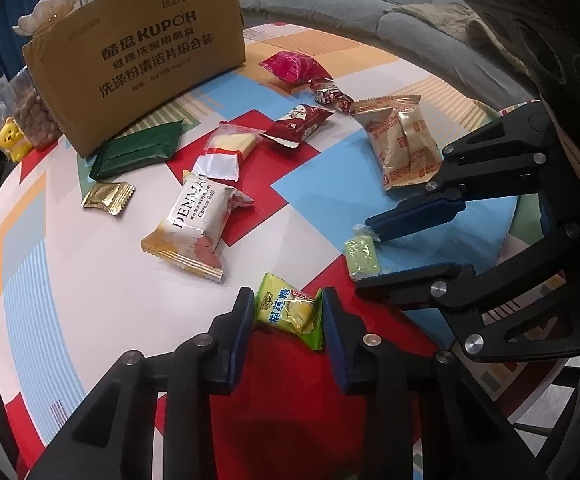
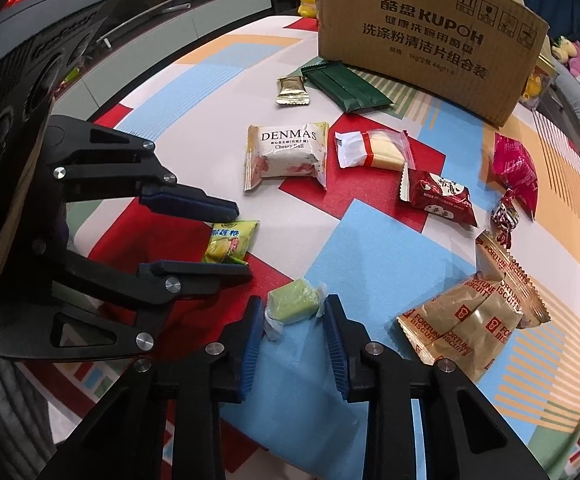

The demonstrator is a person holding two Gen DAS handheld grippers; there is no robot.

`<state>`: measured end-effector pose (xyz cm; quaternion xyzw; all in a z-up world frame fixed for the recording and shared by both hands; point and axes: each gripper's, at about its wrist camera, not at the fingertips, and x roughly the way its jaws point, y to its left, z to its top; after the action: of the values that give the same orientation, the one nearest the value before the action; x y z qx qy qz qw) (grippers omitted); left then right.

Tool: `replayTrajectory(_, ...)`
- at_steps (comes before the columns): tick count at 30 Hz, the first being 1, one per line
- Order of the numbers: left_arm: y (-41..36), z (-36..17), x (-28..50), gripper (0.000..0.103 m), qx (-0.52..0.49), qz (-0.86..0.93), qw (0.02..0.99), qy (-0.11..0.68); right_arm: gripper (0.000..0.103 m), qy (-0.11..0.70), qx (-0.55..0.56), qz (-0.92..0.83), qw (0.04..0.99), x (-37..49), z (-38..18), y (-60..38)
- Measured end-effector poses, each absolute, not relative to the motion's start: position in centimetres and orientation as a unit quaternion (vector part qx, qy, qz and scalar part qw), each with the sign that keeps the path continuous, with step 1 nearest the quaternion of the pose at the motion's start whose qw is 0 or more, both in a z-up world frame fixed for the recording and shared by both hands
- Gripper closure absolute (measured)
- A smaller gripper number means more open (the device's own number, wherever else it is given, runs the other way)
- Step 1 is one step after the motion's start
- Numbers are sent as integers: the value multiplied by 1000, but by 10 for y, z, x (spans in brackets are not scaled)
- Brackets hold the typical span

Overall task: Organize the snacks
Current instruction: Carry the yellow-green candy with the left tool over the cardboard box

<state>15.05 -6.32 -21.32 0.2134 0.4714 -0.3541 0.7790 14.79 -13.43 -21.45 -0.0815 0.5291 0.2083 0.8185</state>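
Observation:
My left gripper (image 1: 287, 308) is open, its fingers on either side of a yellow-green durian candy packet (image 1: 290, 314) lying on the table; it also shows in the right wrist view (image 2: 229, 242), as does the left gripper (image 2: 241, 240). My right gripper (image 2: 292, 312) is open around a pale green wrapped sweet (image 2: 294, 306), which the left wrist view shows too (image 1: 362, 256) between the right gripper's fingers (image 1: 366, 254). A brown cardboard box (image 1: 129, 68) stands at the far side (image 2: 430, 36). Several snacks lie scattered between.
On the patterned tablecloth (image 1: 89, 280) lie a white Denmas packet (image 1: 193, 228), a dark green packet (image 1: 139, 150), a small gold packet (image 1: 107, 197), tan Fortune Biscuits packets (image 1: 404, 140), red and pink packets (image 1: 298, 122), and a clear bag (image 1: 229, 148). A yellow bear toy (image 1: 11, 138) stands beside the box.

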Motion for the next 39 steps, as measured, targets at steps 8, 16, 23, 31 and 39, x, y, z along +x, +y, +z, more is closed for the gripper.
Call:
replayTrajectory(8,-61,-203,148,71,206,-340,790,466,71,520,-79,201,826,146,-208,-136)
replayTrajectory(16,-58,-183,147,71,200,-319,808,453,71,505,-80,190,838,145,-193,-138)
replayTrajectory(23,-55,-165,143,71,196,-299,824,440,71,491,-81,178,849,140,-176,-140)
replayTrajectory(31,-50,-146,141,71,180,-272,839,436,71,472,-79,165,862,139,-149,-141)
replayTrajectory(39,-47,-129,142,71,156,-248,853,432,71,456,-75,160,873,141,-127,-144)
